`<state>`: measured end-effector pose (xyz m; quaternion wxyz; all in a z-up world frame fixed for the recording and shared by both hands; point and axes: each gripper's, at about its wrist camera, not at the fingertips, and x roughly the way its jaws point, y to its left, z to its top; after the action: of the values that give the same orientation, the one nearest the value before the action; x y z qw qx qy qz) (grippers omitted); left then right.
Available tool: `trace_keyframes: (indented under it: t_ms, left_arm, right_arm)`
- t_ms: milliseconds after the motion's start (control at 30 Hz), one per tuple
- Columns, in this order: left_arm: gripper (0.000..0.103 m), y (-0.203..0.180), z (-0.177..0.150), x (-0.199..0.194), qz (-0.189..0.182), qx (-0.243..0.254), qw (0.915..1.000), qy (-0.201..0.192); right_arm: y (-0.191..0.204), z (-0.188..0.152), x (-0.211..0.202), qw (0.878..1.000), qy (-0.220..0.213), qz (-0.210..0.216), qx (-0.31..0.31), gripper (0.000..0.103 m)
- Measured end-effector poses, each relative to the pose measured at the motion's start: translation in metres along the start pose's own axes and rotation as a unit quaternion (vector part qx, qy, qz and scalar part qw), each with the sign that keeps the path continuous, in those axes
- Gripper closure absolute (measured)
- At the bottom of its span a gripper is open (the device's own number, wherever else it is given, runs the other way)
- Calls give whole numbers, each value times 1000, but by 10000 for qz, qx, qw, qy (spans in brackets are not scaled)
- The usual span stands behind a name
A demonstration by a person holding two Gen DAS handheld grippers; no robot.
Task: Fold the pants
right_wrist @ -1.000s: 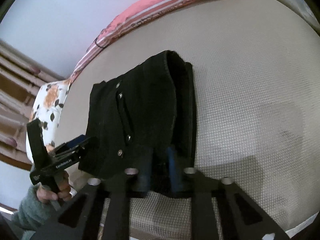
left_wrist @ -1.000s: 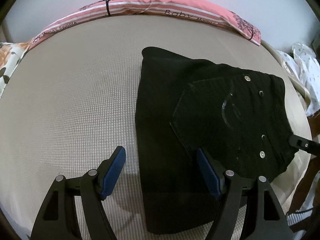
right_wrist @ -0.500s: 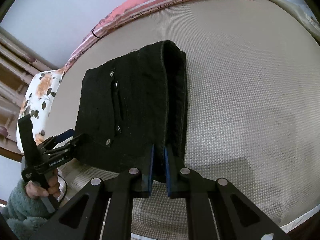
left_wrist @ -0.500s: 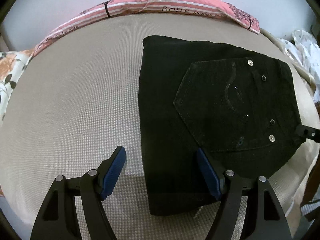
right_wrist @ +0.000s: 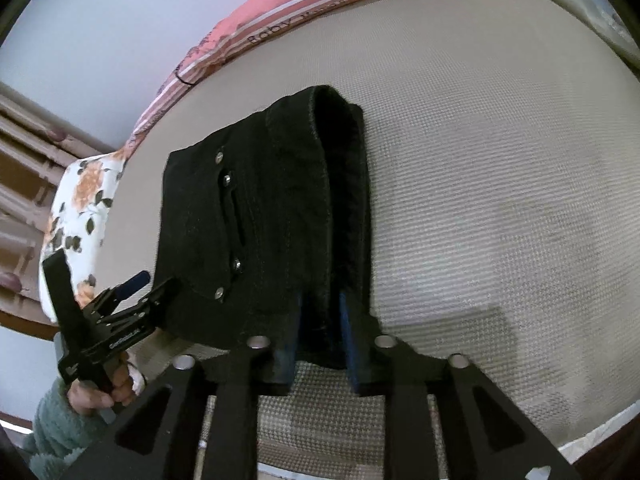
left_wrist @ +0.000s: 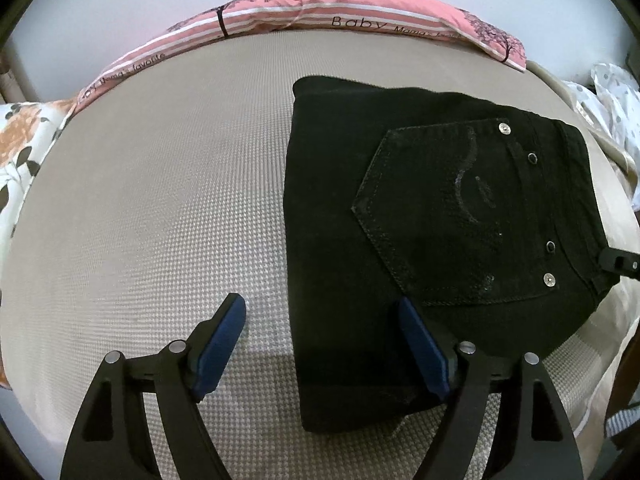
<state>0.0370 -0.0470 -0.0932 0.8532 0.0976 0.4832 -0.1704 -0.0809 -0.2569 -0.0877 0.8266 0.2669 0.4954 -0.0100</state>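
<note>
While the black folded pants lie flat on the bed near the pink pillow, the left tongs stand wide, holding nothing, and the right tongs are opening around the pants' edge.

The folded pants lie on the bed, toward its right side in the left wrist view. A long pillow runs along the bed's far edge, and a floral pillow lies at its left end.
</note>
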Motion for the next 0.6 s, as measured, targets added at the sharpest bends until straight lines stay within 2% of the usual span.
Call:
trace_keyframes:
  t_ms: [67, 100, 133, 233, 333, 367, 400, 533, 600]
  left_arm:
    - [24, 2, 1, -4, -70, -5, 10000, -49]
    - [24, 4, 3, -7, -168, -35, 9998, -84]
    - [24, 7, 4, -10, -240, -65, 9996, -110]
    - [24, 17, 12, -15, -404, -231, 9988, -176]
    - [24, 30, 20, -15, -553, -450, 9974, -132]
    - [24, 34, 21, -15, -644, -529, 9965, -100]
    - [24, 39, 22, -13, -756, -639, 9951, -75]
    - [24, 52, 26, -6, -1435, -1067, 9839, 46]
    - [24, 56, 28, 0, -1573, -1183, 9803, 141]
  right_arm:
    - [2, 1, -3, 10000, -39, 6, -42, 75]
    - [2, 3, -4, 10000, -32, -9, -42, 68]
    - [2, 3, -4, 10000, -25, -13, -41, 66]
    - [3, 7, -4, 9999, -44, -63, -82, 64]
    - [1, 10, -4, 10000, -42, 65, -28, 63]
    - [0, 12, -4, 10000, -36, 83, -29, 57]
    - [-1, 14, -3, 9999, -26, 98, -37, 55]
    - [-7, 23, 2, 9998, -54, 177, -50, 55]
    - [-13, 28, 7, 9994, 20, 333, 73, 54]
